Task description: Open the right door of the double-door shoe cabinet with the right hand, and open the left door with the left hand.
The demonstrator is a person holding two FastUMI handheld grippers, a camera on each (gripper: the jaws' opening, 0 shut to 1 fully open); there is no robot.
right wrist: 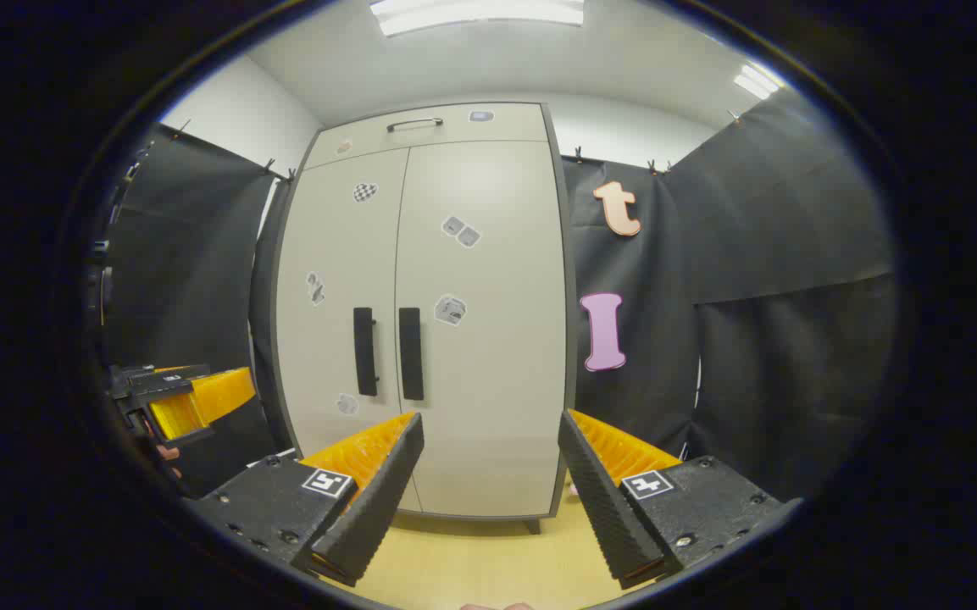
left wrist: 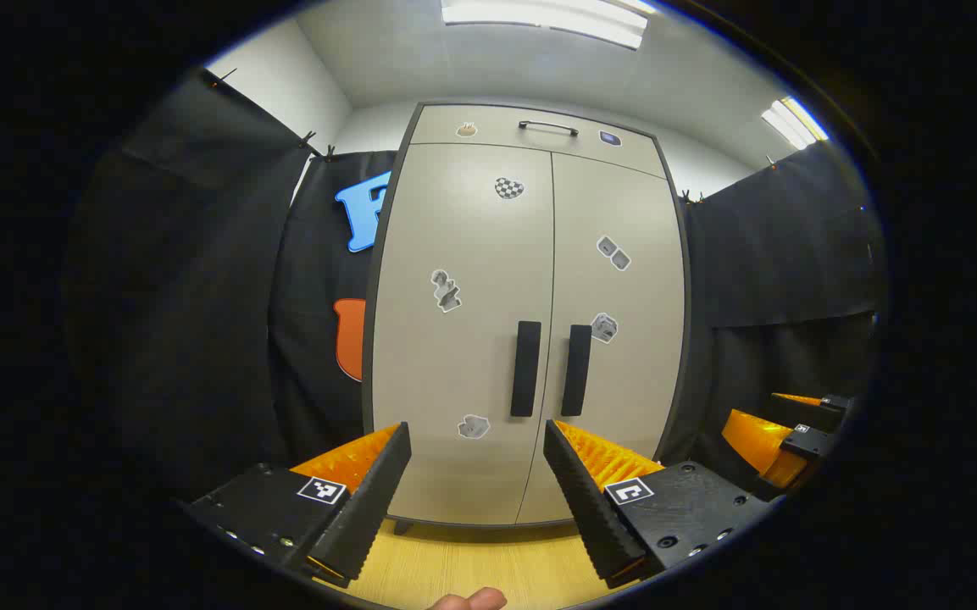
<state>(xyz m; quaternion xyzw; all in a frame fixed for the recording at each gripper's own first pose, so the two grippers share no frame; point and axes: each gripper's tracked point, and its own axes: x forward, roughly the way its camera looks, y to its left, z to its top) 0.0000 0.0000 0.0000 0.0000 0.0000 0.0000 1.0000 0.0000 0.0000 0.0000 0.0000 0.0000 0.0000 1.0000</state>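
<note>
A beige double-door shoe cabinet (left wrist: 530, 254) stands ahead with both doors shut. Two black vertical handles sit at the centre seam: the left door handle (left wrist: 525, 368) and the right door handle (left wrist: 576, 369). In the right gripper view the same cabinet (right wrist: 429, 280) shows its left handle (right wrist: 364, 351) and right handle (right wrist: 410, 353). My left gripper (left wrist: 477, 436) is open, some way short of the doors, nothing between its fingers. My right gripper (right wrist: 491, 428) is open too, aimed at the right door's lower panel. The right gripper (left wrist: 785, 432) shows at the left view's right edge, the left gripper (right wrist: 187, 394) at the right view's left edge.
Black cloth walls flank the cabinet on both sides. A shallow top drawer with a metal handle (left wrist: 547, 127) sits above the doors. Light wooden floor (left wrist: 471, 559) lies in front of the cabinet. A fingertip (left wrist: 471, 601) shows at the bottom edge.
</note>
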